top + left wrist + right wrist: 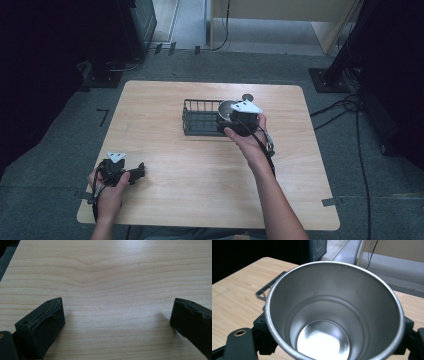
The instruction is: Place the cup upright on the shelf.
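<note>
From the high view, your right gripper (pixel 235 121) is up at the right end of the black wire basket (pixel 200 118), with a metal cup (pixel 228 108) in it, sitting over that end of the basket. Can't tell from here if the cup is going in or coming out, so I'd call it mid-transfer: the grab is done, the set-down isn't. Your left gripper (pixel 136 174) is parked near the front left corner of the table (pixel 165 165), well apart from all that.

Left gripper view: jaws spread wide, nothing but bare wood grain between them. So that hand's idle.

Right gripper view: you're pinching the metal cup (pixel 334 312) by its sides, mouth facing the camera, empty and shiny inside. The basket's rim (pixel 268 287) peeks out behind it.

No brand, label or writing I can read anywhere.
</note>
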Available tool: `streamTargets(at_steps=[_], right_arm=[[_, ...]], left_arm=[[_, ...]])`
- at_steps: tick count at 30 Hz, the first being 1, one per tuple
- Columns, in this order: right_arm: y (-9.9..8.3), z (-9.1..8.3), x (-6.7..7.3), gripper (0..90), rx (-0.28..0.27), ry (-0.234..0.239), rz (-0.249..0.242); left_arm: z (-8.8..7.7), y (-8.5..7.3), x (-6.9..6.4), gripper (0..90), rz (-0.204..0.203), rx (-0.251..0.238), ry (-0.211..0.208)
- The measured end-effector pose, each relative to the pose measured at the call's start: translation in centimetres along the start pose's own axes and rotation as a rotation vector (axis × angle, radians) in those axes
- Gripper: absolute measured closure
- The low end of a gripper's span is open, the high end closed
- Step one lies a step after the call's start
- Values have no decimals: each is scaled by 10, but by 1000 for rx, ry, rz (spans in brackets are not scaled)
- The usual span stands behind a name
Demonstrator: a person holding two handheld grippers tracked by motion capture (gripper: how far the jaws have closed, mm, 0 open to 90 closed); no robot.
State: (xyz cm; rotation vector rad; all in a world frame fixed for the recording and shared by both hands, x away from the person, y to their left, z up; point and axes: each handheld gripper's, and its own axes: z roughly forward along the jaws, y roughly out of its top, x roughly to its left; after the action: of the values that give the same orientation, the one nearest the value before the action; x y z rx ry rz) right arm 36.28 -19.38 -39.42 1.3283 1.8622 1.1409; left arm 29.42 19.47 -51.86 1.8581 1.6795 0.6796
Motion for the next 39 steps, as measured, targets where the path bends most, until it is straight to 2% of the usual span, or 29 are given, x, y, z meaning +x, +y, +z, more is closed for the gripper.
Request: streamTargets(at_steps=[11,25,31,39], right_arm=[[15,21,-17,180,6,-56,4],[20,51,-29,179,19,-111,25],[12,66,-28,180,56,-105,28],[2,76,-25,179,74,-86,47]], left_arm=[[0,0,0,0,0,0,0],[0,0,0,0,2,-1,-4],[0,0,0,0,4,-1,-5],[0,0,0,0,5,0,-6]])
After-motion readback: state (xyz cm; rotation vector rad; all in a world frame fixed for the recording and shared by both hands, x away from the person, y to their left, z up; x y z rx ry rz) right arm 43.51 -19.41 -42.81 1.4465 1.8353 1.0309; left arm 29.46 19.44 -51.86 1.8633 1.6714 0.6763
